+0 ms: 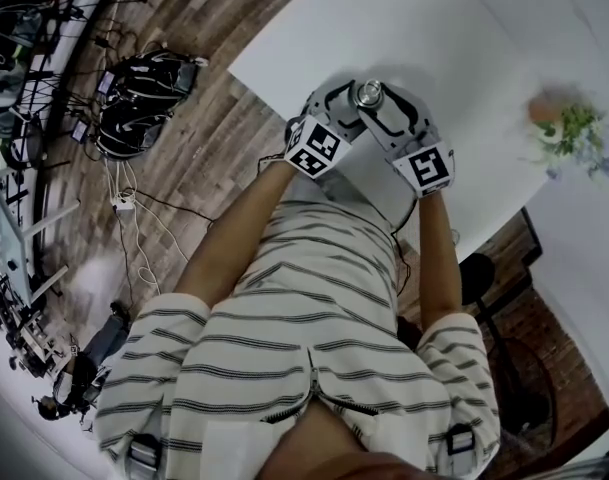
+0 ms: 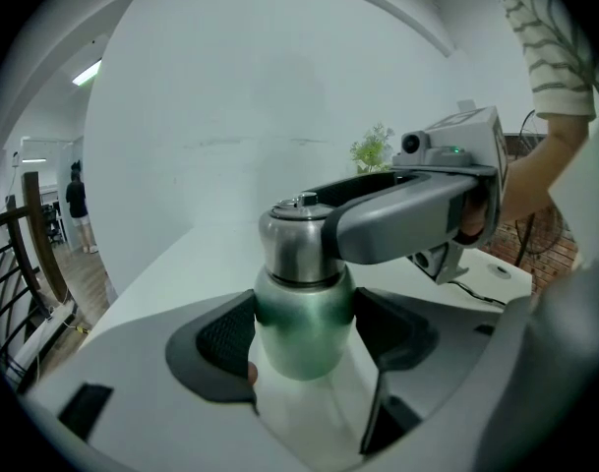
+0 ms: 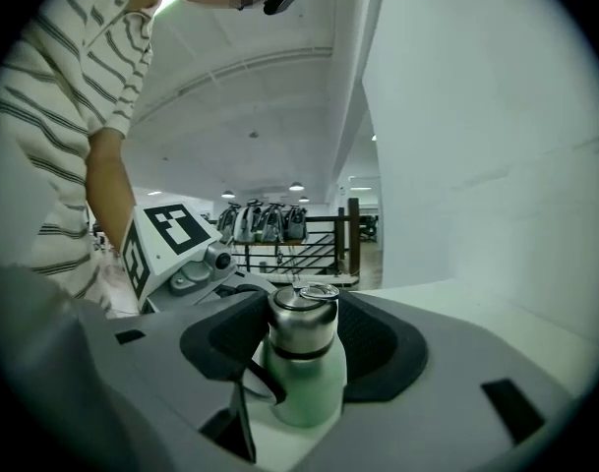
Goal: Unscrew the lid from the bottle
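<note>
The green bottle (image 2: pixel 303 324) is held upright over the white table (image 1: pixel 464 48), its body clamped by the left gripper (image 2: pixel 304 347), while the steel lid (image 3: pixel 302 324) is pinched by the right gripper (image 3: pixel 301 337). The body should be kept still and the lid turned squarely, without tilting

We see the bottle (image 2: pixel 299 330) as satin green metal; its lid (image 2: pixel 297 244) as brushed steel; the table (image 1: pixel 434 38) as smooth matt white.

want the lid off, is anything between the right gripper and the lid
Nothing visible: the lid sits gripped between the pads of the right gripper, while the left gripper clamps the green bottle below.
</note>
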### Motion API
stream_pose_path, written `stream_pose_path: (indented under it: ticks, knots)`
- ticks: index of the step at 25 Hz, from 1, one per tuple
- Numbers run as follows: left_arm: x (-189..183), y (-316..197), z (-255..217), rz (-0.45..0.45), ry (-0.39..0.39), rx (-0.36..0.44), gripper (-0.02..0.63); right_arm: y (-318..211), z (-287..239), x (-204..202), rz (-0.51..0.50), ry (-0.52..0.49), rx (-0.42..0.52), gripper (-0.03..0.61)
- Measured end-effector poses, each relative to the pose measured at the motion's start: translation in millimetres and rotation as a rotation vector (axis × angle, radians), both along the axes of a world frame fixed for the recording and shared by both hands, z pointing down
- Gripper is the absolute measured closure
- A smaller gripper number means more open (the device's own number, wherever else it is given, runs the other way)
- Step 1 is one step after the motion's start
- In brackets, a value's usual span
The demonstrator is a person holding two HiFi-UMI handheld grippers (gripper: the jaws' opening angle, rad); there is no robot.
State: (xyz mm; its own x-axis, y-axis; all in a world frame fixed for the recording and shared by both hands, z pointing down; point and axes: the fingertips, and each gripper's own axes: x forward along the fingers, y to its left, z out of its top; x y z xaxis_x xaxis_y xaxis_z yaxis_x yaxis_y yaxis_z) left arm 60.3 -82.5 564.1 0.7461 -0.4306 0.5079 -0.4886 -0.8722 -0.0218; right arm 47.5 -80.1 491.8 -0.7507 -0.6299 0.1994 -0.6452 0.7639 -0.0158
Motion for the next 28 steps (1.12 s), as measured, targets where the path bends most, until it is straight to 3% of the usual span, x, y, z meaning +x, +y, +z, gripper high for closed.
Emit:
stream_pose_path:
  ticks: [9,14,21,28]
  knots:
    - [1.8,0.9,0.6,0.006,-0.001,0.002,0.298,2.9,1.4,0.1,-0.403,0.047,-0.054,0.345]
    - [2.9,0.0,0.6,0.010,-0.002,0.002,0.298,3.6,3.9,-0.3,-0.588,0.135,-0.099,0.344]
    - [1.7,-0.1,0.4,0.008,-0.006,-0.001,0.298,3.8,3.9,-1.1,-0.643,0.165,-0.102,0.344]
    - [0.6,0.0,0.1,0.006,-0.007,-0.001,0.298,2.9,2.5,-1.5,-0.587,0.157,-0.109,0.336]
